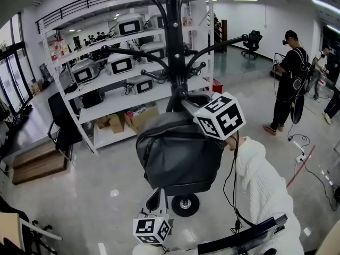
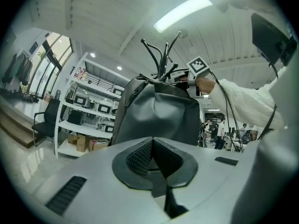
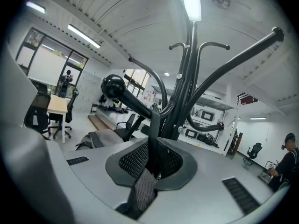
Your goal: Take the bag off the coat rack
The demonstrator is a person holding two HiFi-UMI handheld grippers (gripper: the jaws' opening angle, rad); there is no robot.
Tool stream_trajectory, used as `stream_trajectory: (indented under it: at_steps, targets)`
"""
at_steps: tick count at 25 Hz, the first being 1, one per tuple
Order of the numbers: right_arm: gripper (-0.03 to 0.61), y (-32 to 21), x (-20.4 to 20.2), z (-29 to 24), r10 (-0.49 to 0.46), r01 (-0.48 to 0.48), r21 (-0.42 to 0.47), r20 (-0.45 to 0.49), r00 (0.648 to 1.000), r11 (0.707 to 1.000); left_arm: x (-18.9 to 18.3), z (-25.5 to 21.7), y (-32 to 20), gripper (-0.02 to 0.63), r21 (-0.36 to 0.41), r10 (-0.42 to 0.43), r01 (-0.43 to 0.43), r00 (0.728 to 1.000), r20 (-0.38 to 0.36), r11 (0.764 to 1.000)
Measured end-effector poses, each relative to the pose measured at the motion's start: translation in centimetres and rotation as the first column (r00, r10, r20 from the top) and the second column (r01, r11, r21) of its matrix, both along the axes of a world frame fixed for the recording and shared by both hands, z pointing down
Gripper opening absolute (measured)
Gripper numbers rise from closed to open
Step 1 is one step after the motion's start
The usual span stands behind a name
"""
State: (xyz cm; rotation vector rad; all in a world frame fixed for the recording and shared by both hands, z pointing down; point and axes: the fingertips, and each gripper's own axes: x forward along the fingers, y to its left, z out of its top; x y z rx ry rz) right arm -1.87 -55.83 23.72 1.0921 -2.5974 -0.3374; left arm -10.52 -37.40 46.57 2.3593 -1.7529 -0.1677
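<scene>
Reaching up, right hand-held gripper (image 3: 152, 149) clamps the strap (image 3: 153, 124); left hand-held gripper (image 2: 151, 146), clenched empty, points at the bag (image 2: 156, 111).

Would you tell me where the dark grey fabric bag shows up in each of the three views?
Head view: the dark grey fabric bag hangs at centre, slightly below the middle.
Left gripper view: the bag fills the centre.
Right gripper view: its dark strap runs down the centre into the right gripper.
Shared landmark: the black metal coat rack.
</scene>
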Motion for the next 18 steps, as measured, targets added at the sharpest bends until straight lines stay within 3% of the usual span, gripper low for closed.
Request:
stream_trajectory:
  at_steps: [18]
  targets:
    - [0.048, 3.9, 1.1, -2.8, 0.005, -0.01, 0.093, 0.048, 0.999, 0.996, 1.1, -0.4, 1.5, 0.002, 0.007, 0.009, -0.009, 1.0, 0.005, 1.0]
